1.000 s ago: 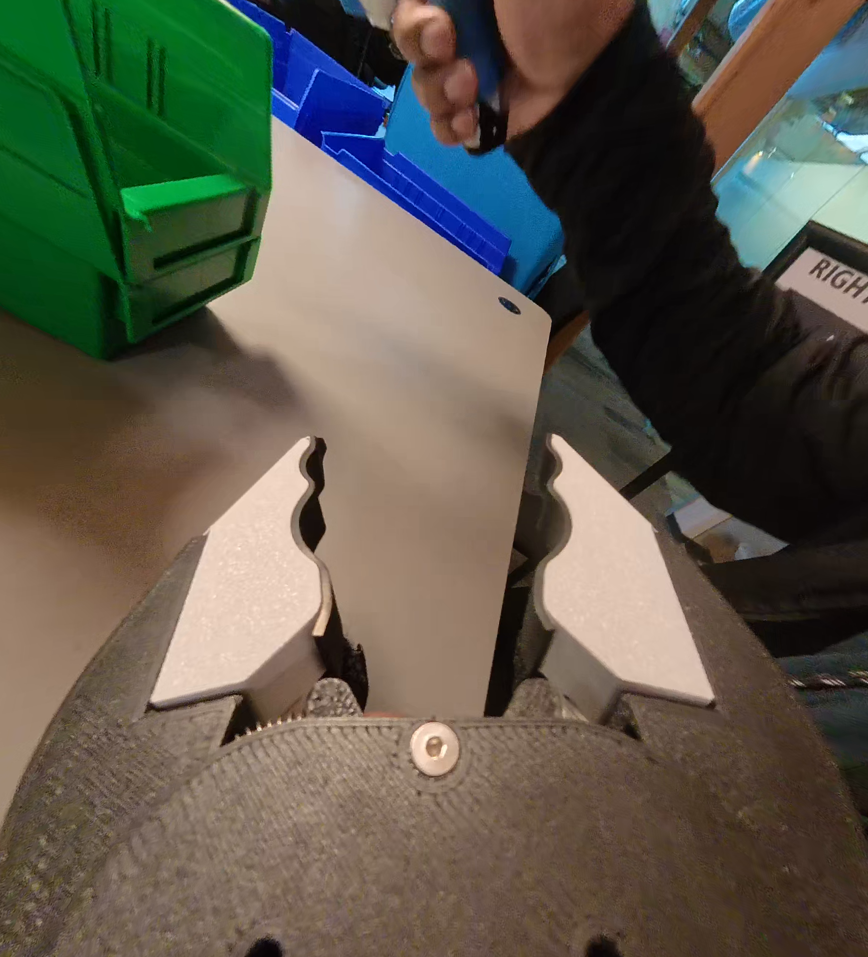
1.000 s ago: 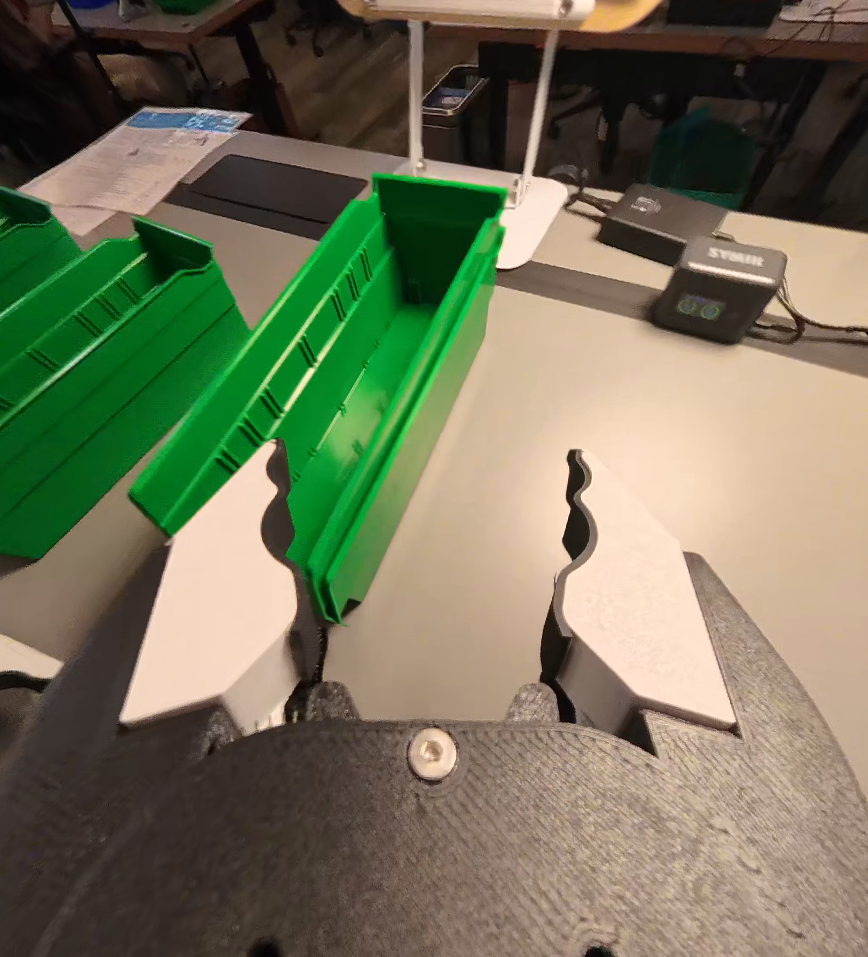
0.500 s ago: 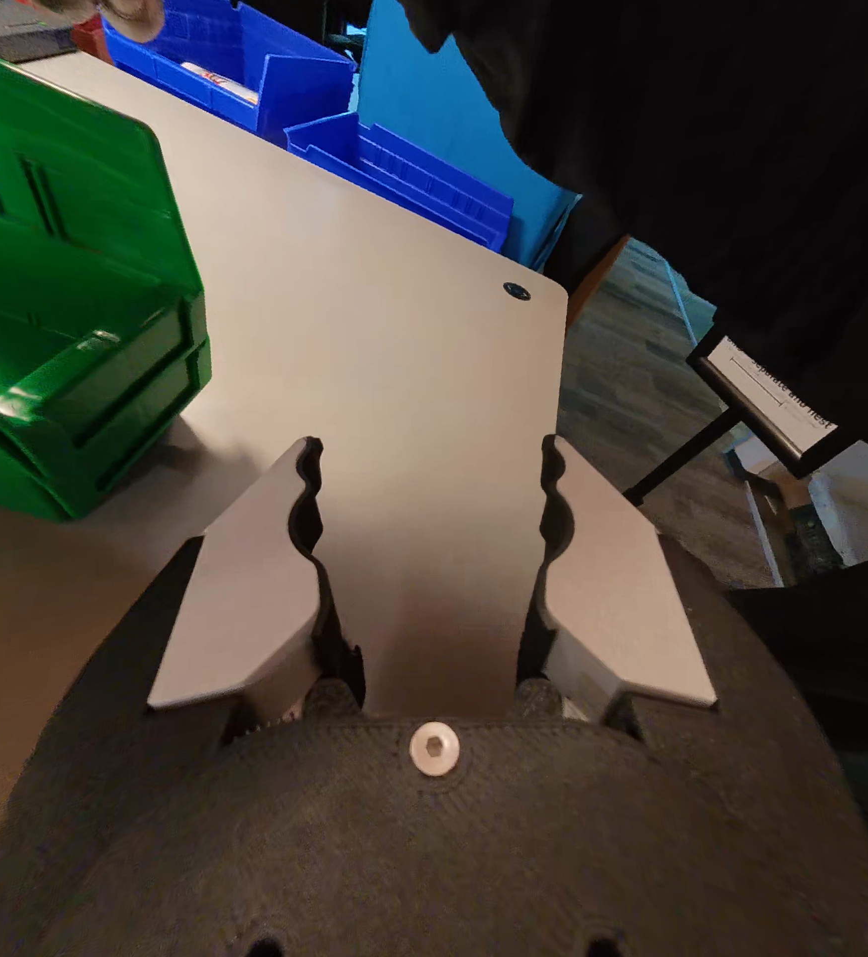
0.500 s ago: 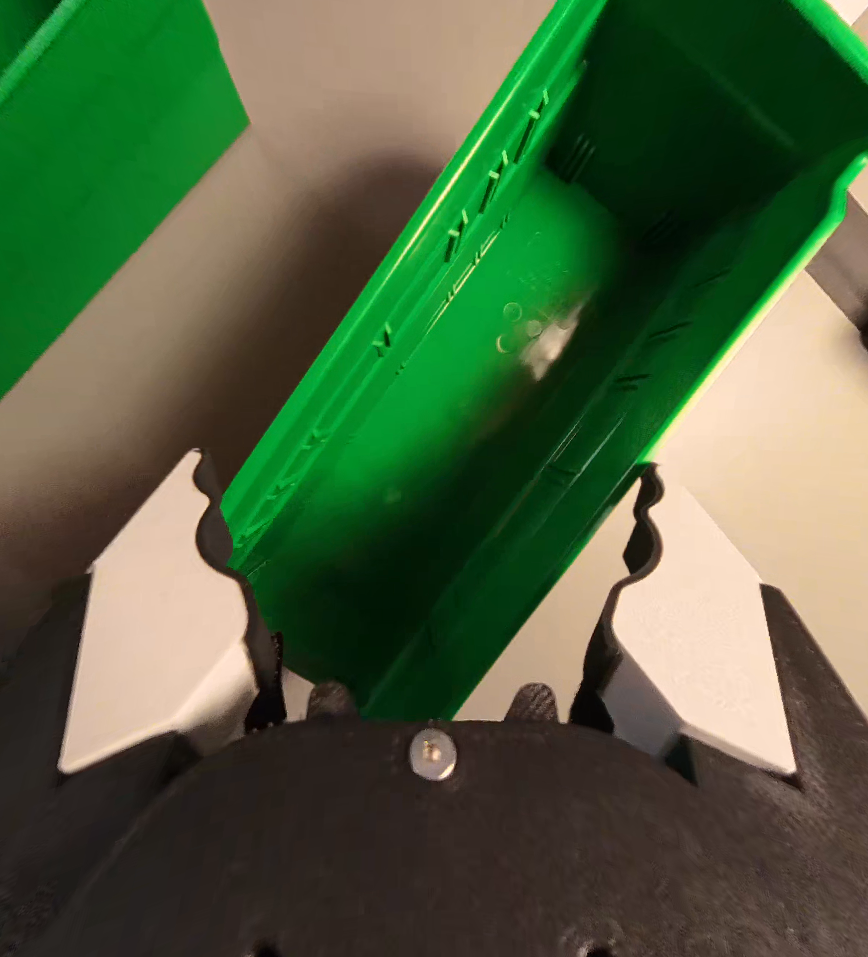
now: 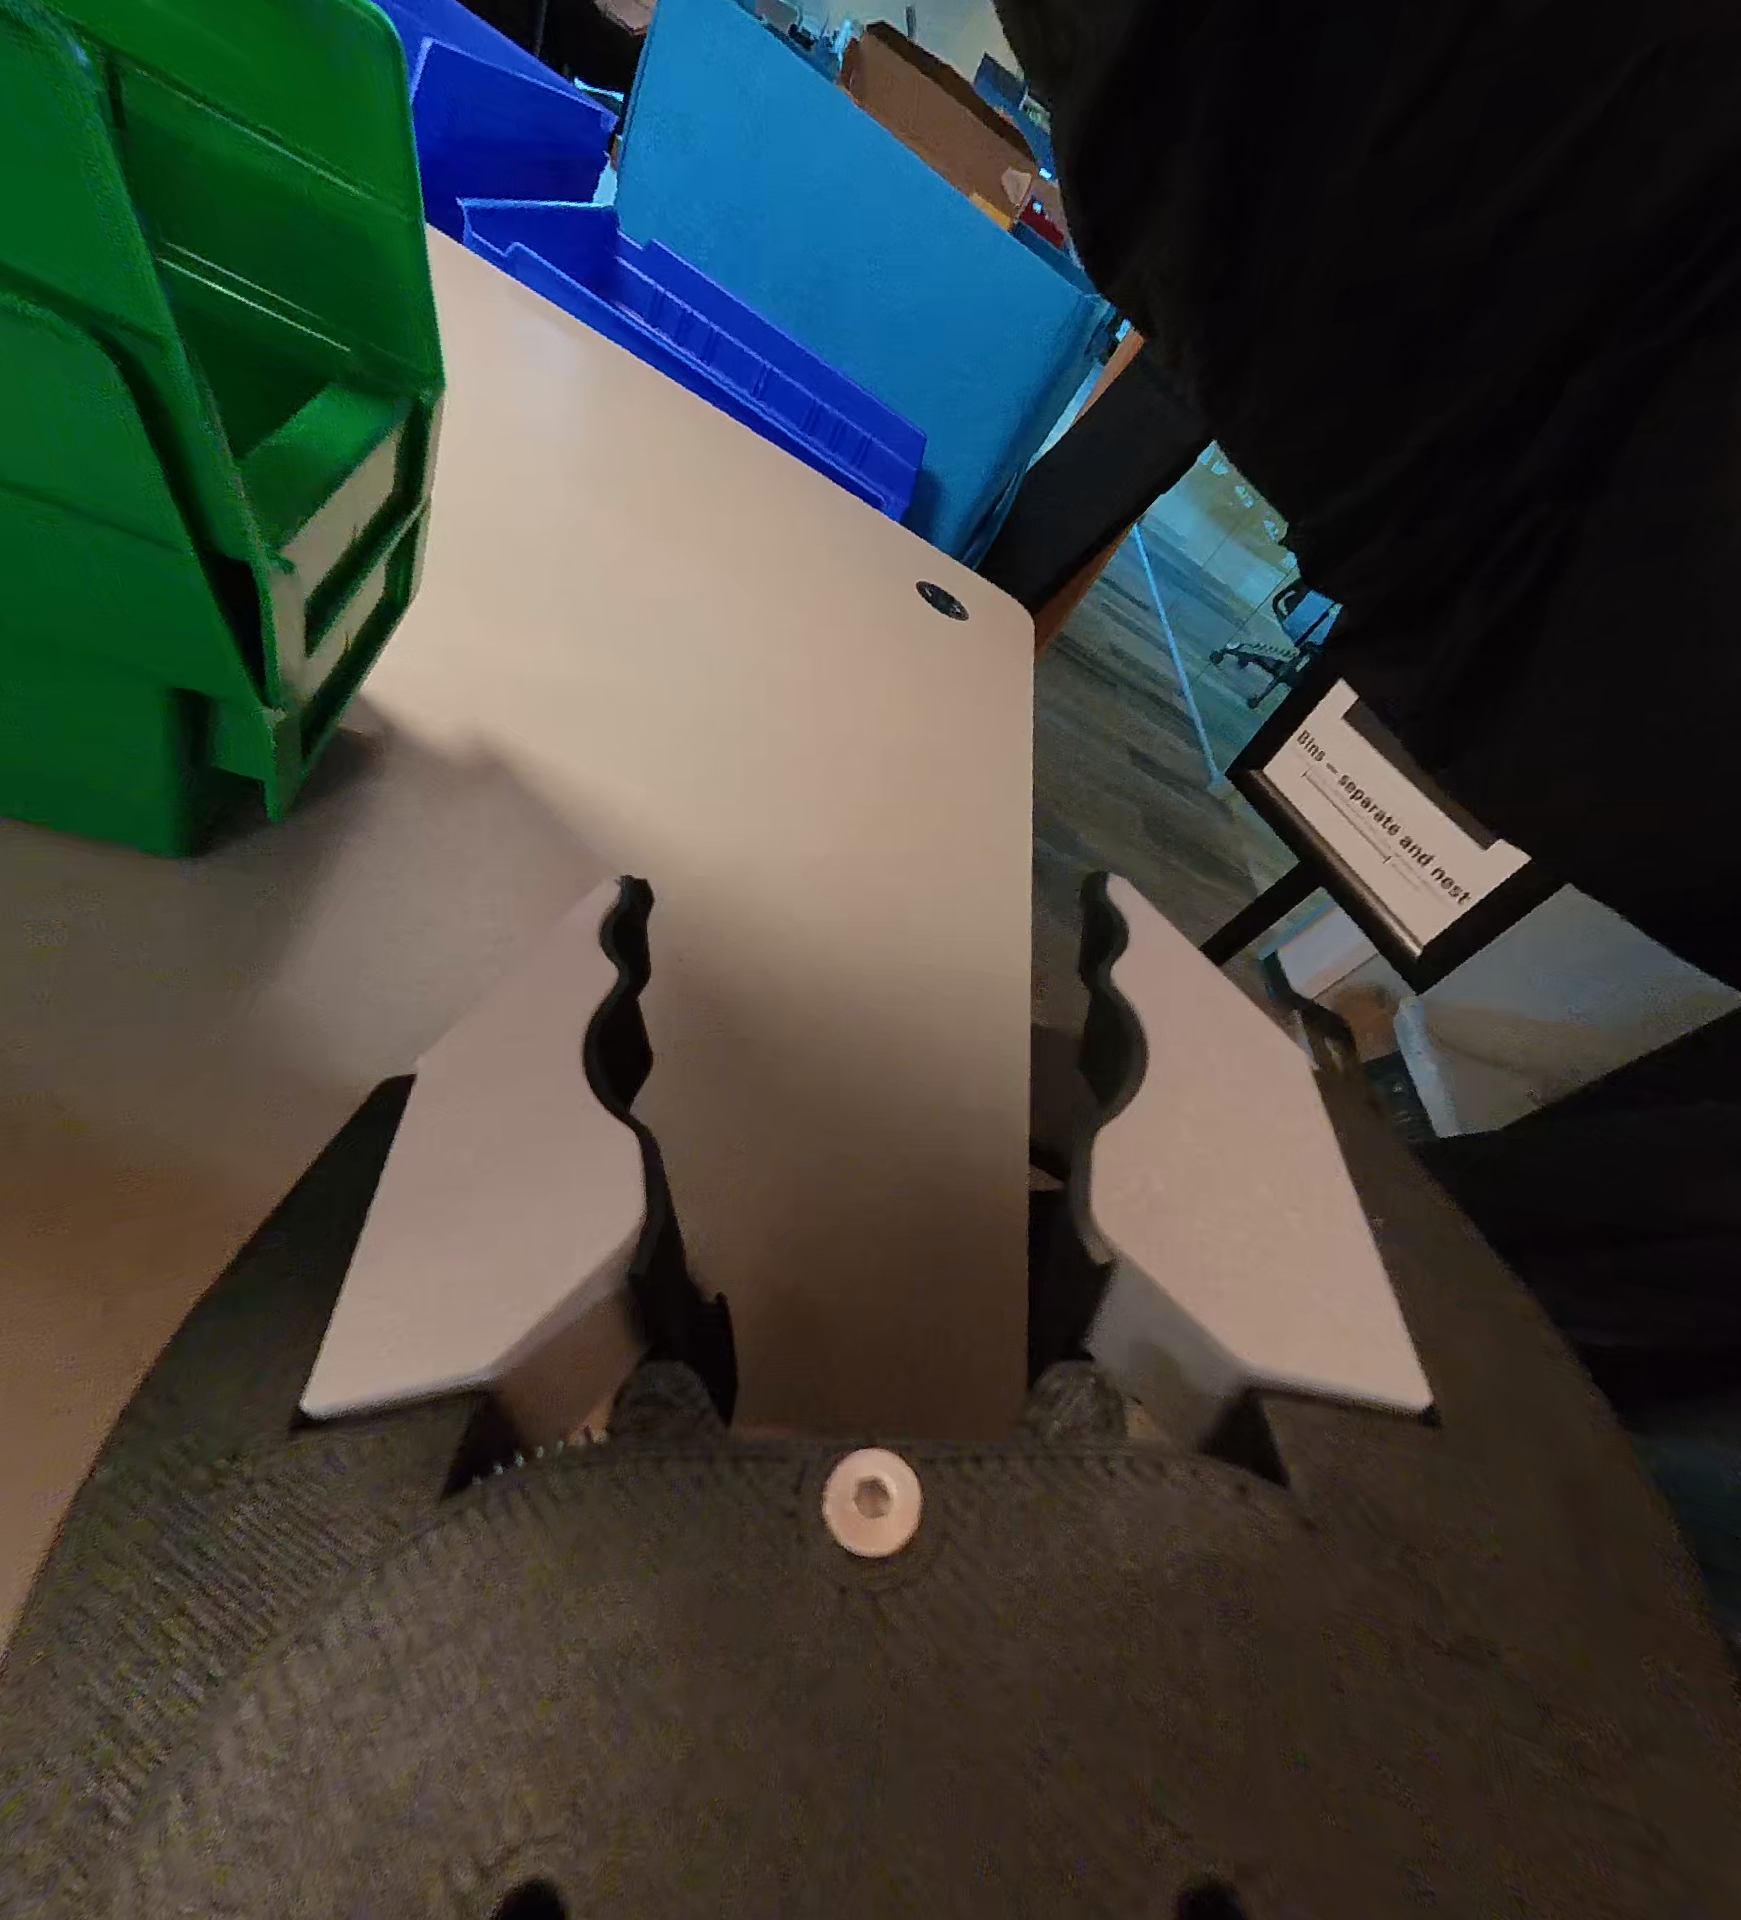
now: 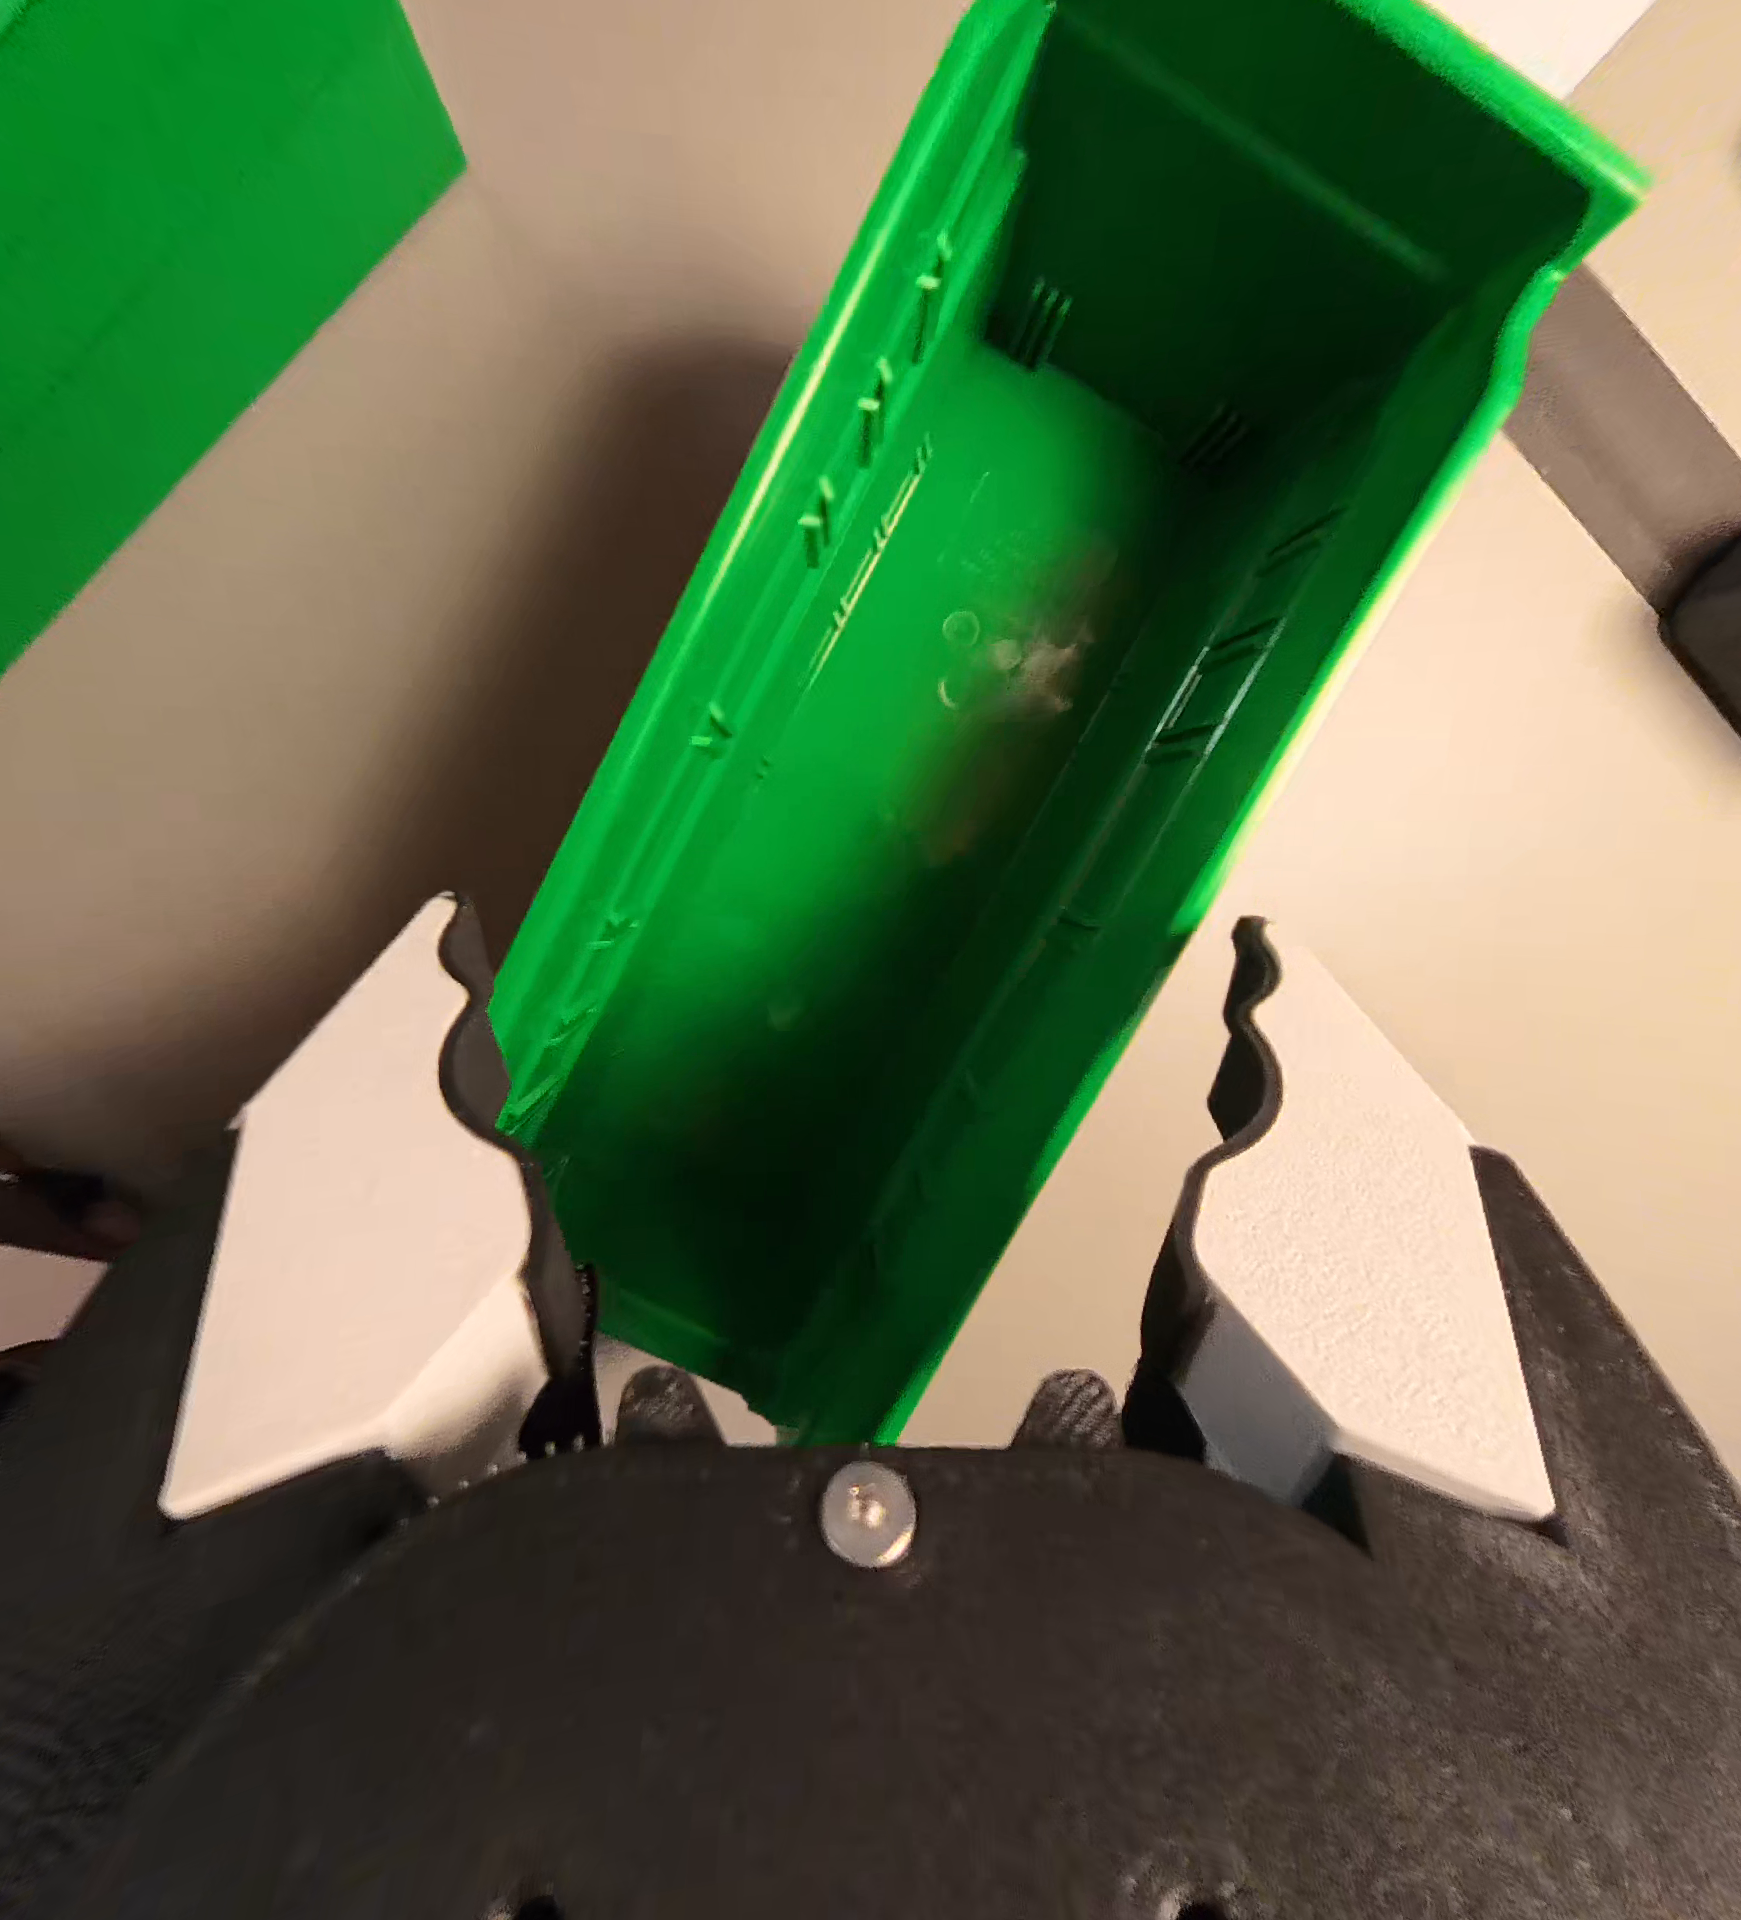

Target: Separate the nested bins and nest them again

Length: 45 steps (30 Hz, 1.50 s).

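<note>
Right gripper [image 6: 850, 997] nearer one green bin [image 6: 1001, 727]

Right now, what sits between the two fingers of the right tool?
In the right wrist view, the near end of a long green bin lies between the open right tool's fingers, on the table.
</note>
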Each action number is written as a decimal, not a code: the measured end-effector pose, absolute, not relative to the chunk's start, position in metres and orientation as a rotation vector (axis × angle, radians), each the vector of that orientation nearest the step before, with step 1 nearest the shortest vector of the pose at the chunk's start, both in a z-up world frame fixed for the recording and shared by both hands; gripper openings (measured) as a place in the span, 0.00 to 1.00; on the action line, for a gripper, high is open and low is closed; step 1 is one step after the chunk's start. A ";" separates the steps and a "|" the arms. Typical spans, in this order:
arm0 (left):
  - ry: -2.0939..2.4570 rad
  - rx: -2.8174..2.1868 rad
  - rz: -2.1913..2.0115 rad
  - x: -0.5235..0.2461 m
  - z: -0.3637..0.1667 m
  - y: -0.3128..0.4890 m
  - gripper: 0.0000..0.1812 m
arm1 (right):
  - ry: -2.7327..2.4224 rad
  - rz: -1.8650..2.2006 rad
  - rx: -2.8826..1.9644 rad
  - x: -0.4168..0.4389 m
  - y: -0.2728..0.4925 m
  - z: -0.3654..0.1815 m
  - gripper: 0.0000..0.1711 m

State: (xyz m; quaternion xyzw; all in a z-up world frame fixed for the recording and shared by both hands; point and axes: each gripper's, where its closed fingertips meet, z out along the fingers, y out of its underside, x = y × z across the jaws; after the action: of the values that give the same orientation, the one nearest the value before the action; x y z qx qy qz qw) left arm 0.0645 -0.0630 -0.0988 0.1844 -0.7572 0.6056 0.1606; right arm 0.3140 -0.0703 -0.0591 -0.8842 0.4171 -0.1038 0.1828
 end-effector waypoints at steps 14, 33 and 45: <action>-2.053 0.563 1.762 0.066 -0.091 -0.056 0.45 | 1.297 -0.163 -2.518 0.310 -0.065 -0.084 0.82; -2.036 0.540 1.756 0.060 -0.090 -0.054 0.45 | 1.218 -0.246 -2.633 0.288 -0.059 -0.062 0.72; -2.017 0.534 1.749 0.058 -0.089 -0.052 0.45 | 1.159 -0.363 -2.766 0.281 -0.066 -0.068 0.75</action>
State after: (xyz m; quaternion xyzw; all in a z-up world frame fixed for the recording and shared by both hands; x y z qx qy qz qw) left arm 0.0576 -0.0521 -0.0893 0.1919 -0.7245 0.6285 0.2080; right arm 0.2808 -0.0664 -0.0682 -0.9139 0.3830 -0.1201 0.0604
